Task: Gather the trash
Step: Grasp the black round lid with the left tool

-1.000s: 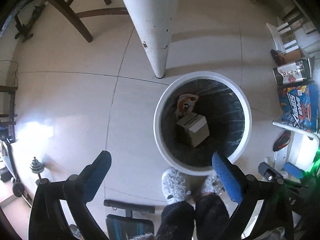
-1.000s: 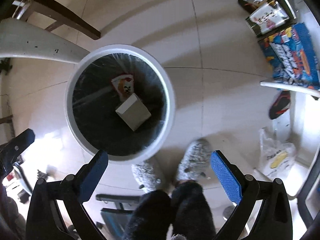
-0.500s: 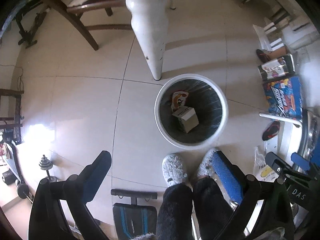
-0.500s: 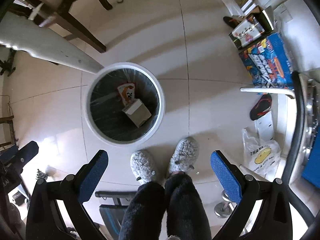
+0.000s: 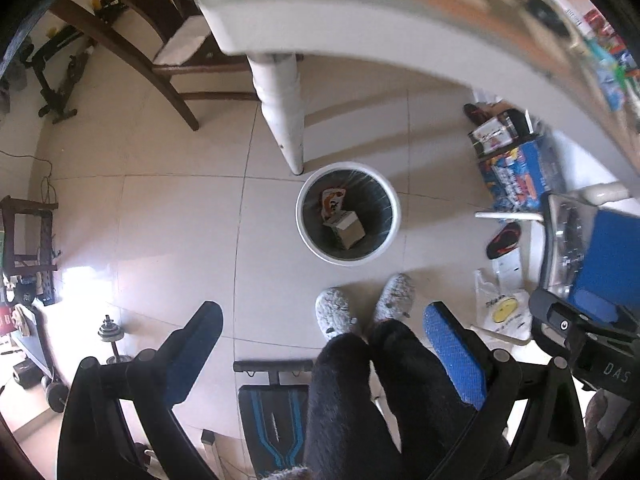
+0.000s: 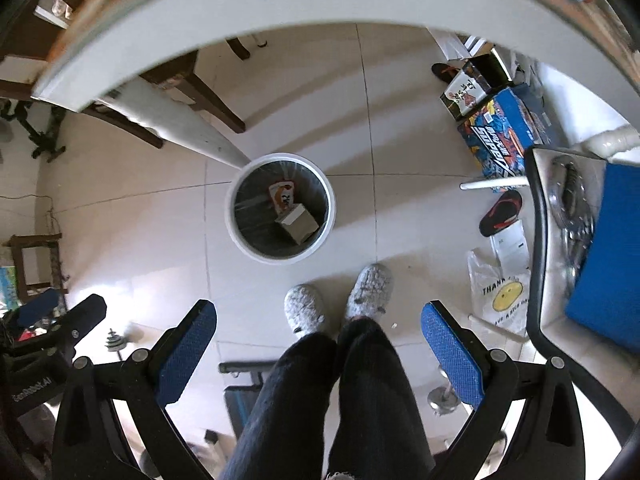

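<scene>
Pale glossy floor tiles (image 5: 168,216) fill both downward views of a cluttered room. On them stands a round white waste bin with a dark liner (image 5: 348,258) (image 6: 280,256), the landmark here. Inside it lie a small brown cardboard box (image 5: 347,233) (image 6: 298,226) and, touching it on the far side, an orange and white snack wrapper (image 5: 332,202) (image 6: 282,196). A white table leg (image 5: 282,120) meets the floor just beyond the bin's rim. Two grey fuzzy slippers (image 5: 362,308) (image 6: 338,300), worn by a person in dark trousers, stand just on the near side of the bin. Well to its right sits a blue printed carton (image 5: 516,176) (image 6: 500,132). High above the bin, the left gripper (image 5: 320,344) has its blue-padded tongs spread wide, holding nothing. The right gripper (image 6: 318,338) is likewise spread wide and empty.
</scene>
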Motion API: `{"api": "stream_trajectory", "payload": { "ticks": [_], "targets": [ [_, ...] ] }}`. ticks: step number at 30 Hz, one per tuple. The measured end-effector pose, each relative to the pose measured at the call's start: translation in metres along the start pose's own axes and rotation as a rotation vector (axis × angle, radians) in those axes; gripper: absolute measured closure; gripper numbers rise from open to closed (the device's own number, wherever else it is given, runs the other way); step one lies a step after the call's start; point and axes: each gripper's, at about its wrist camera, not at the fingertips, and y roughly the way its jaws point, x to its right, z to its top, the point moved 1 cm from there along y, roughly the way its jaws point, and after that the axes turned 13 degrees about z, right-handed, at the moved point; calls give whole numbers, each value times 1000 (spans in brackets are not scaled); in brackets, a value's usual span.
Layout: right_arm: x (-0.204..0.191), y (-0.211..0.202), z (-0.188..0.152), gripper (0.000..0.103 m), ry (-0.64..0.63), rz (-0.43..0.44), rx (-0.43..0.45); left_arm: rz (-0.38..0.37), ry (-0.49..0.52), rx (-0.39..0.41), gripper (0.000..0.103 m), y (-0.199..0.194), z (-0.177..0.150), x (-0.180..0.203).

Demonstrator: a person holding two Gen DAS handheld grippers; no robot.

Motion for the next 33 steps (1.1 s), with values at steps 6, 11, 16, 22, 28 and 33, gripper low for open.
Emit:
{"api": "stream_trajectory", "payload": {
  "ticks": [6, 11, 16, 22, 28, 33],
  "targets": [
    [-12, -70, -1, 0, 39, 90, 39, -12, -16, 121, 0, -80, 28, 4],
    [3, -139, 32, 0, 102, 139, 153, -11, 9, 246, 0, -138, 76, 34],
    [55, -203, 78, 0, 212, 145, 269, -20, 67, 296, 0, -171, 136, 93],
    [145, -245, 157, 0, 318, 135, 337, -67, 135, 238, 0, -163, 215, 187],
    [227, -239, 247, 0, 371, 97, 288, -43, 257, 107, 0, -118, 285, 288],
    [268, -216, 301, 0, 384, 75, 216, 37, 362, 24, 1, -72, 322, 339]
  ]
}}
